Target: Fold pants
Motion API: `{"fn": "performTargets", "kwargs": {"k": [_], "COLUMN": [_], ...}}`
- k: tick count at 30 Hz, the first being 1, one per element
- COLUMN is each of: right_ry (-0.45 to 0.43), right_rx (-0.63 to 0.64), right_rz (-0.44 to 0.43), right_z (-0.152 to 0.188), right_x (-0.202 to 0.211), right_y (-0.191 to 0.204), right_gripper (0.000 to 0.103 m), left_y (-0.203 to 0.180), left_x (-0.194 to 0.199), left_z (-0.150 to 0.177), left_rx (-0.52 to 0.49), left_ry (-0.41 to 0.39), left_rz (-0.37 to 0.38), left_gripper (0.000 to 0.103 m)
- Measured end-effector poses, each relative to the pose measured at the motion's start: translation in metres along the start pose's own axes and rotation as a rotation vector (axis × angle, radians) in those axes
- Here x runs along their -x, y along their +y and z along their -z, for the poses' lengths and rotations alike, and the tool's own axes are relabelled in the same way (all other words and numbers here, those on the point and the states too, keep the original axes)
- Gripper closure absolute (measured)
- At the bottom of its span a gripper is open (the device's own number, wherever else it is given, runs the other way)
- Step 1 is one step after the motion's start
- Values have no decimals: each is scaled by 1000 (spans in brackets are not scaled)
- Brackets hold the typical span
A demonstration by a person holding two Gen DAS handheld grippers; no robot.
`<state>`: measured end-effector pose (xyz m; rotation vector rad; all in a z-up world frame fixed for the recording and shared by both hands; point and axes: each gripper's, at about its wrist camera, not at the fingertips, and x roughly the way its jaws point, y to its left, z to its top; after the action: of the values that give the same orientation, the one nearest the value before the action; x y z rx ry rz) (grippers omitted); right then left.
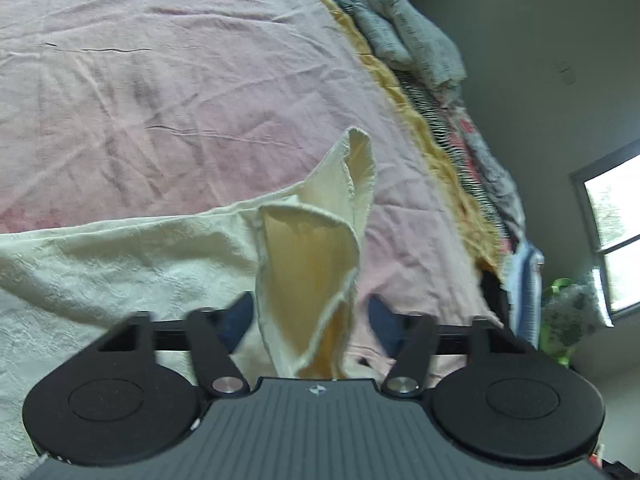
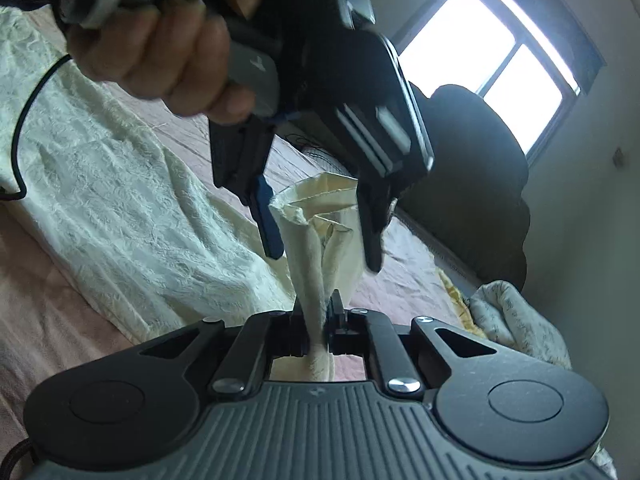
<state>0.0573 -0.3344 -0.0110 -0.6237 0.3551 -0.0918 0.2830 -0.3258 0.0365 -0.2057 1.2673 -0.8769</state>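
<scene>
Right gripper (image 2: 320, 320) clamped on a gathered hem of the cream, crinkle-textured cotton pants (image 2: 120, 208). Left gripper (image 2: 320, 236) parted around that raised hem, pads not pressing. Rest draped over the pink bedsheet (image 1: 160, 80). Soft, light, limp; best pinched at hem corners. No legible writing.

Open bedsheet (image 1: 160, 80) ahead; bedding pile (image 1: 408, 40) far edge.

The pants (image 1: 120, 264) lie spread on the bed (image 1: 160, 100); one lifted end (image 2: 316, 232) stands between both grippers, and bedding (image 1: 412, 40) lies piled along the bed's far edge.
</scene>
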Motion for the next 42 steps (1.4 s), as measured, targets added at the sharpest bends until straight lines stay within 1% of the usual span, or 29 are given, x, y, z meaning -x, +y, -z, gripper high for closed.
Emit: {"fn": "performTargets", "kwargs": {"k": [1,2,4,6,7,8,9,10,13,15,19,21,22,23,25,27,30,32,33,35,36,37,38,39,42], "right_ry": [-2,-1,-1,-17,-32,-50,-67,-85,-109,-95,-57,-50,-43,-37,-23,-11,3,6,4,2,3,11,35,87,282], "right_rx": [9,14,32,55,52,45,29,-9,-176,-271,-400,-458,-494,-524,-572,-592,-606,-618,-643,-711,-745,-763,-770,-773,-773], "right_rz": [2,4,26,57,61,51,22,-34,-168,-249,-351,-387,-418,-447,-495,-531,-587,-629,-674,-757,-803,-845,-885,-912,-978], "right_z": [-1,-1,-2,-2,-3,-3,-3,-4,-6,-7,-12,-18,-21,-26,-38,-49,-67,-79,-86,-99,-106,-111,-115,-115,-98], "right_x": [1,1,1,4,8,14,21,30,51,58,53,47,43,38,27,19,10,5,-2,-8,-13,-21,-29,-40,-62], "right_y": [1,2,7,14,16,17,16,13,-2,-10,-18,-21,-22,-23,-19,-15,-2,5,8,10,12,18,25,34,62], "right_gripper": [95,95,93,85,69,43,34,32,32,32,32,32,32,32,32,32,32,32,32,31,31,24,20,20,20], "left_y": [1,3,1,3,6,11,18,27,67,103,167,196,207,215,222,231,245,243,240,242,246,252,260,266,274], "left_x": [-3,-3,3,13,19,29,39,52,100,140,209,228,234,237,241,245,252,257,256,252,252,250,252,255,265], "left_z": [0,1,7,13,16,20,23,26,39,48,70,81,88,95,106,115,121,121,121,121,120,120,120,120,121], "left_rx": [6,7,-18,-25,-32,-37,-38,-37,22,88,220,292,330,344,324,311,317,279,249,217,219,239,274,302,315], "left_ry": [4,-5,-41,-66,-75,-84,-92,-101,-135,-159,-226,-223,-215,-205,-197,-200,-216,-222,-215,-178,-172,-170,-169,-176,-211], "left_rz": [-15,-10,-32,-62,-67,-75,-89,-105,-147,-173,-273,-297,-299,-306,-337,-367,-364,-348,-338,-324,-323,-313,-284,-262,-248], "left_gripper": [98,99,99,99,99,99,99,99,99,99,99,99,99,99,98,98,98,98,98,91,80,73,73,73,67]}}
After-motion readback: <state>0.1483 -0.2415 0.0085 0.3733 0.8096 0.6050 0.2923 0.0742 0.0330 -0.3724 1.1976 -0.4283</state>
